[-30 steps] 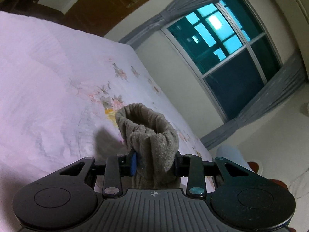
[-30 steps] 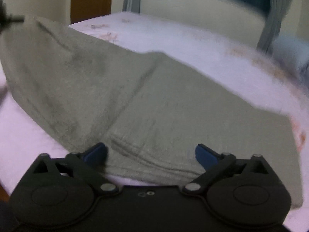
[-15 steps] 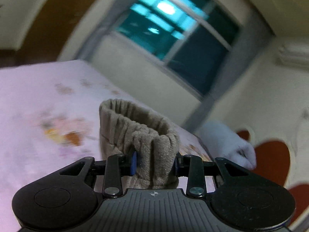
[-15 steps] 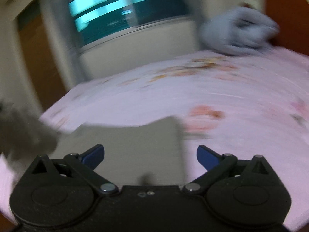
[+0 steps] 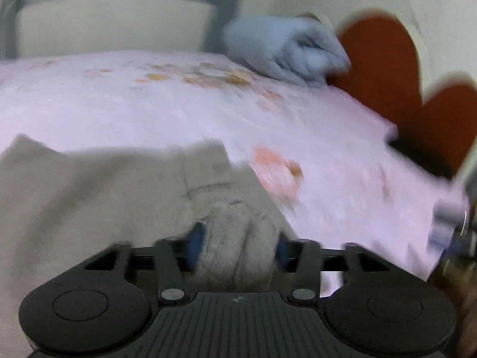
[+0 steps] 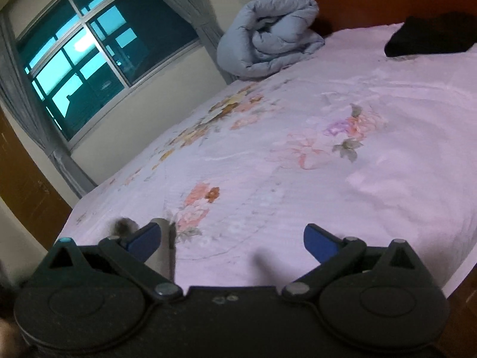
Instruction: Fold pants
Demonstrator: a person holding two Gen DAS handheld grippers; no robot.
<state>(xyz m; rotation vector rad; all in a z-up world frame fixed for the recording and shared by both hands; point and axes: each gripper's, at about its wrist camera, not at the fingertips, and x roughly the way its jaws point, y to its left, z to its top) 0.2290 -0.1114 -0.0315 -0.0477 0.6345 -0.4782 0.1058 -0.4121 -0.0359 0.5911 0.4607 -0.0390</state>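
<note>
The left gripper (image 5: 237,249) has its jaws opening, a bunched fuzzy fold of the grey-beige pants (image 5: 89,197) between them; the pants spread toward nine o'clock on the floral pink bed (image 5: 149,113). The right gripper (image 6: 232,238) gapes wide, empty.

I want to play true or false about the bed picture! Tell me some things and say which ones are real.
1. The grey-beige pants lie on the pink flowered bedsheet. True.
2. A bunched bit of the pants sits between the fingers of the left gripper. True; that gripper is opening.
3. The right gripper is squeezing the pants. False: its fingers stand wide apart with only sheet between them.
4. The rolled-up quilt is bright red. False: it is pale blue.
5. A black bundle lies at the far corner of the bed. True.
</note>
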